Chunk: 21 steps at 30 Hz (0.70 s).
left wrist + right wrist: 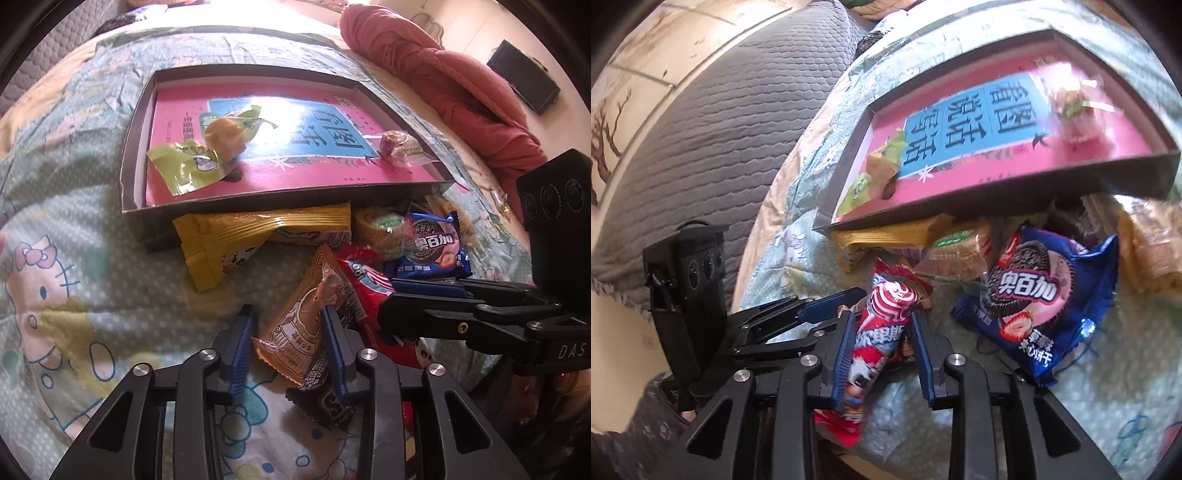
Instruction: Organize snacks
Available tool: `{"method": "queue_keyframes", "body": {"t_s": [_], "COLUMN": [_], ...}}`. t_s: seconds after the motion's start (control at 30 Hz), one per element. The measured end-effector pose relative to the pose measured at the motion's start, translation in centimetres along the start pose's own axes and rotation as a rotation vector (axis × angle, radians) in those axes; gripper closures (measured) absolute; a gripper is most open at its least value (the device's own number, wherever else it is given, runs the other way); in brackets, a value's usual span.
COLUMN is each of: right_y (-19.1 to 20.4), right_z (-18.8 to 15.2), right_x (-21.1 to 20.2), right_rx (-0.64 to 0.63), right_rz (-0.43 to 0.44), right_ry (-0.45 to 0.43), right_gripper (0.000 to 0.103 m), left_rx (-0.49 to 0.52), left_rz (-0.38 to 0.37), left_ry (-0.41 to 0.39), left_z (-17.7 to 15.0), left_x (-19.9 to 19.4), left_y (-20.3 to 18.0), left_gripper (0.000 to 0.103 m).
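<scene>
Both grippers are down in the snack pile on the bedspread, each with a packet between its blue pads.

Left gripper [290,332] has its jaws parted around a tan triangular packet [301,325]; one pad touches it, but I cannot tell whether it is truly clenched. Right gripper [882,350] straddles a red-and-white packet [877,332], the pads close beside it, grip likewise unclear. Just beyond lie a blue cookie packet [1039,299] and a yellow wrapper [236,236] tucked against the shallow box [129,177], which holds a green-wrapped cake [207,151] and a small sweet [397,146] on a pink book [295,173].
</scene>
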State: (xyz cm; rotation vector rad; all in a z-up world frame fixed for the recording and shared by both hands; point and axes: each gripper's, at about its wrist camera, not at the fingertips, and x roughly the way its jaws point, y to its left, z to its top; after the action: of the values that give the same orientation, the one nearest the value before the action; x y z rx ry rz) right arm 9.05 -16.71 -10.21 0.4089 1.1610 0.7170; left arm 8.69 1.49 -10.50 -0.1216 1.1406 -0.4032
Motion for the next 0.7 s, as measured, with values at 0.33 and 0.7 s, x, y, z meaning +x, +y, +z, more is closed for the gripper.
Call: {"method": "queue_keyframes", "body": {"t_s": [0.33, 0.7], "right_y": [1.2, 3.0], "right_z": [-1.0, -2.7], "right_x": [-0.2, 0.7], "right_rx": [-0.092, -0.201], "right_rz": [-0.098, -0.192], "right_ry": [0.041, 0.068], "right_gripper": [0.071, 0.059], "left_rx": [-0.025, -0.038], "left_rz": [0.011, 0.034], "left_ry": [-0.02, -0.026], "left_z": [0.2, -0.1], "left_x": [-0.9, -1.5], "left_y": [0.9, 1.6], "left_gripper": [0.079, 0.078]}}
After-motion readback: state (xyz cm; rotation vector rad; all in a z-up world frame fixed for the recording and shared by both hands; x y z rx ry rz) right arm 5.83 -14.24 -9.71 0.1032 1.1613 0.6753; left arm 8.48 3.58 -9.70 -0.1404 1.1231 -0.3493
